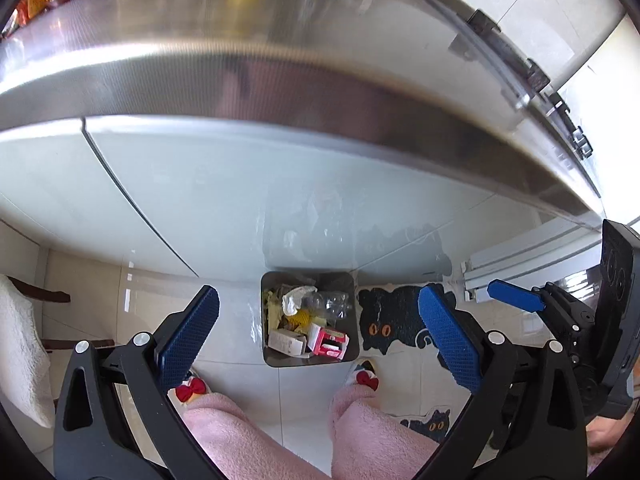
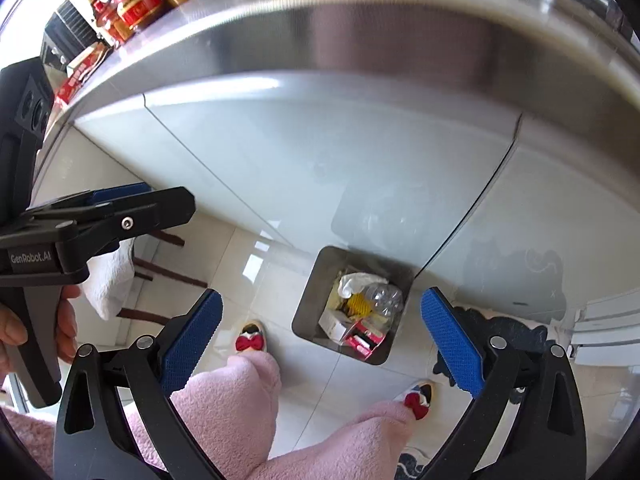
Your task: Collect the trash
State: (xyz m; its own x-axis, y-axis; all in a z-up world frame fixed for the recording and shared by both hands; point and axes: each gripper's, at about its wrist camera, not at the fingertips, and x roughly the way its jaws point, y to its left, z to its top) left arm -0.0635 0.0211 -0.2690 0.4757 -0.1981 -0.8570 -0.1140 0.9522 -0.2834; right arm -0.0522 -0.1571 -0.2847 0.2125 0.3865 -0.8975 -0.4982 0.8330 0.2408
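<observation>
Trash bin (image 1: pixel 308 354) holds the litter; your left gripper (image 1: pixel 318 336) and right gripper (image 2: pixel 322 338) hang spread, empty; seek remaining trash.

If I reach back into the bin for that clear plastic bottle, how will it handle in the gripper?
The clear plastic bottle looks crumpled and empty, so it is probably very light and would likely give under the pads. Its smooth, rounded wall may slip. It lies on loose litter in the metal bin, beside a crumpled tissue, so it could shift when nudged.
</observation>
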